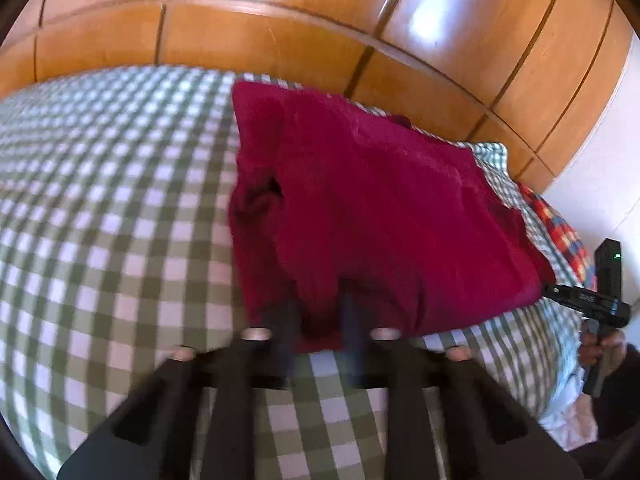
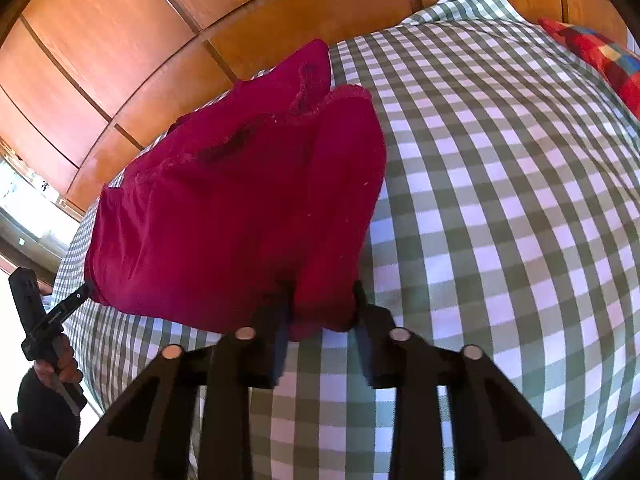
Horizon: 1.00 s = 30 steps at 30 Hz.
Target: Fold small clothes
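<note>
Both pairs of fingers pinch the near hem of the red garment (image 1: pixel 372 208), one at each near corner. On the left, the left gripper (image 1: pixel 318 320) has cloth bunched between narrowly parted fingers; on the right, the right gripper (image 2: pixel 322 312) likewise. Garment lies on the checked bedspread (image 1: pixel 112 216), probably gripped at both corners so the hem lifts evenly toward the far wooden wardrobe (image 1: pixel 280 32).

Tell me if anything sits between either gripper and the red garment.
Nothing visible does. The left gripper and right gripper each already straddle the near edge of the red garment with cloth between their fingers. It lies on the green checked bedspread; the patchwork pillow lies apart.
</note>
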Available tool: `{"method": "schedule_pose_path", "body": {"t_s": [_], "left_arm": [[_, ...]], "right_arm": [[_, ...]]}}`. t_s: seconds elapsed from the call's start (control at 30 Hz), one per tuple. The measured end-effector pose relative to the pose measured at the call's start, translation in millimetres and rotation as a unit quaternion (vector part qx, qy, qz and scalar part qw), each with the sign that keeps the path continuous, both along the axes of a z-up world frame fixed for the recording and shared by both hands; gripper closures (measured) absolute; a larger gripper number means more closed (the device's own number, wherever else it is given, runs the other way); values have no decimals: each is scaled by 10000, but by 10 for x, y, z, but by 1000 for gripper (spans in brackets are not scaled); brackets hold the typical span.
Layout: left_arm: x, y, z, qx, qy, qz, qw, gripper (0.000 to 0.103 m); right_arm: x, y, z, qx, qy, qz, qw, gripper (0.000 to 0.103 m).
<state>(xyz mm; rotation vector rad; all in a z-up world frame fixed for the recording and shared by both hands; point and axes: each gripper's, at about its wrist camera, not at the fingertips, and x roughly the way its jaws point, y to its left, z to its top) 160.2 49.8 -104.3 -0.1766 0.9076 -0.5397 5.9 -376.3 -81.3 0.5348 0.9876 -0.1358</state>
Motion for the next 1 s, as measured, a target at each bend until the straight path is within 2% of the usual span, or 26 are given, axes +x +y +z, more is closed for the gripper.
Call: {"method": "schedule_pose_path", "body": {"t_s": [0.17, 0.27, 0.33, 0.47, 0.53, 0.57, 0.63, 0.67, 0.7, 0.77, 1.0], "left_arm": [[-293, 262, 174, -510, -57, -121, 9986, 96], [-596, 445, 266, -702, -48, -282, 9971, 97], [-852, 512, 233, -692, 68, -374, 9969, 97], [-1315, 541, 31, -448, 337, -453, 9974, 96], [-1464, 563, -29, -566, 475, -380, 9965, 96], [-1471, 574, -19, -638, 487, -357, 9961, 96], [-1439, 619, 75, -834, 411, -240, 9954, 94], [-1384, 636, 125, -936, 375, -204, 9947, 89], [-1317, 654, 183, -1023, 321, -139, 9941, 84], [-1197, 669, 229, -1090, 283, -39, 9936, 61], [-684, 502, 254, -1223, 320, 23, 9920, 60]], "right_arm": [[-80, 46, 248, -290, -111, 248, 9992, 85], [-267, 116, 303, -441, 36, 607, 9972, 85], [-431, 195, 254, -535, 222, 848, 9947, 85], [-666, 278, 115, -401, 455, 960, 9935, 85], [-684, 262, 111, -333, 434, 876, 9947, 73], [-684, 228, 118, -291, 400, 806, 9955, 71], [-687, 122, 180, -264, 255, 589, 9976, 49], [-673, 79, 210, -244, 190, 524, 9981, 47], [-643, 45, 230, -227, 130, 450, 9986, 47], [-516, -7, 242, -210, 39, 314, 9993, 47], [-10, -107, 121, -267, 57, 31, 9996, 50]]}}
